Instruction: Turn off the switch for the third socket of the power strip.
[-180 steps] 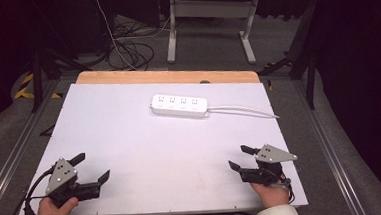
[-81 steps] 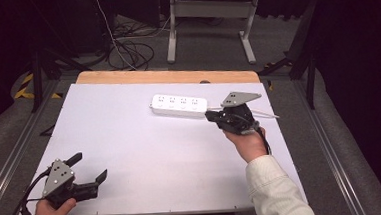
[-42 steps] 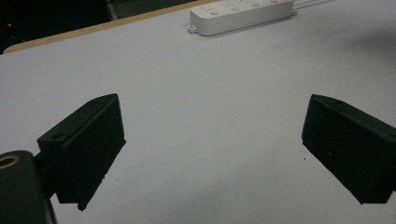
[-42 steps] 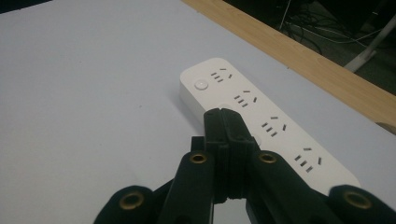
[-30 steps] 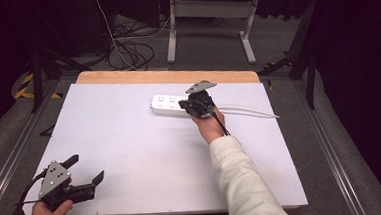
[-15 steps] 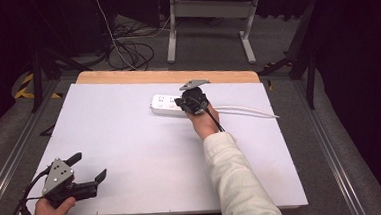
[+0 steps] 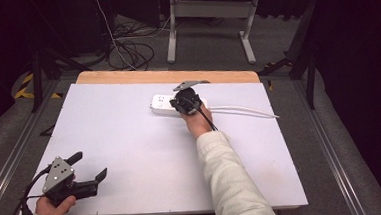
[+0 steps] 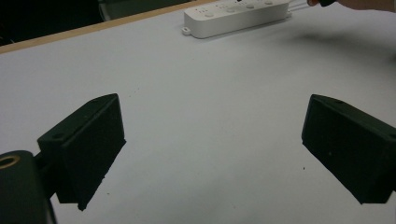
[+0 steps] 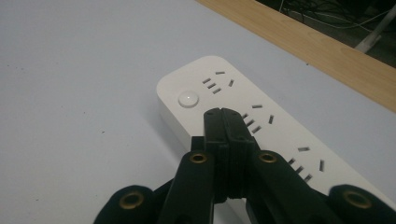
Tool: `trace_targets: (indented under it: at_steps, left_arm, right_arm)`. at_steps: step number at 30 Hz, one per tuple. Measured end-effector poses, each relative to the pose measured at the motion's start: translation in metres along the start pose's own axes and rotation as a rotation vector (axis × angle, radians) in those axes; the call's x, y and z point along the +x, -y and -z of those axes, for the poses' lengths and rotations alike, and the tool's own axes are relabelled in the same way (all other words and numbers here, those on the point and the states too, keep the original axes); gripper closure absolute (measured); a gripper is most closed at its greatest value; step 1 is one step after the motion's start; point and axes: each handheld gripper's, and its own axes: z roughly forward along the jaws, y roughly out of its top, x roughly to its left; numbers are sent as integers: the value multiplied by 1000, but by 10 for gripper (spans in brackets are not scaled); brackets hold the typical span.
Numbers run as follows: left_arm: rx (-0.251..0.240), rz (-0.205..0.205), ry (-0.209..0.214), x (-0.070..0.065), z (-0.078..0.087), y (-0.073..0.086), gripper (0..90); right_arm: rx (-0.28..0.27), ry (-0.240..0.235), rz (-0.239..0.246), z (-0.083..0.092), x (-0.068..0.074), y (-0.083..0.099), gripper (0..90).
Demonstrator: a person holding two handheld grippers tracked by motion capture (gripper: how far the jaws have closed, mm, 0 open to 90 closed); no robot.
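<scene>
The two jaws of the right gripper are pressed flat together, with nothing between them. In the right gripper view their joined tip hangs over the top face of the white power strip, just beside the round button at the strip's end and next to the slots of a socket. If the tip touches the plastic or only hovers close above it, I cannot tell. In the high view the right gripper sits over the middle part of the power strip, and the right hand behind it reaches far forward, with the white sleeve stretched across the table.

The power strip lies on the far part of the white table, near the wooden edge, and its white cord runs away to the right side over the table top.

The jaws of the left gripper stand wide apart and are empty; between them only the bare table surface is seen. In the high view the left gripper rests low at the near left corner of the table, held by the left hand, well apart from the power strip. In the left gripper view the strip appears far away at the top.
</scene>
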Motion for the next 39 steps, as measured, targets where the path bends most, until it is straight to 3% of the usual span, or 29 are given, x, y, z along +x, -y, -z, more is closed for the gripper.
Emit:
trace_targets:
  at_steps: [17, 39]
  left_arm:
    - [-2, -4, 1, 0, 0, 0, 65]
    - [2, 3, 6, 0, 0, 0, 64]
  right_arm:
    - [10, 32, -12, -17, -1, 4, 900]
    - [9, 49, -8, -22, 0, 6, 900]
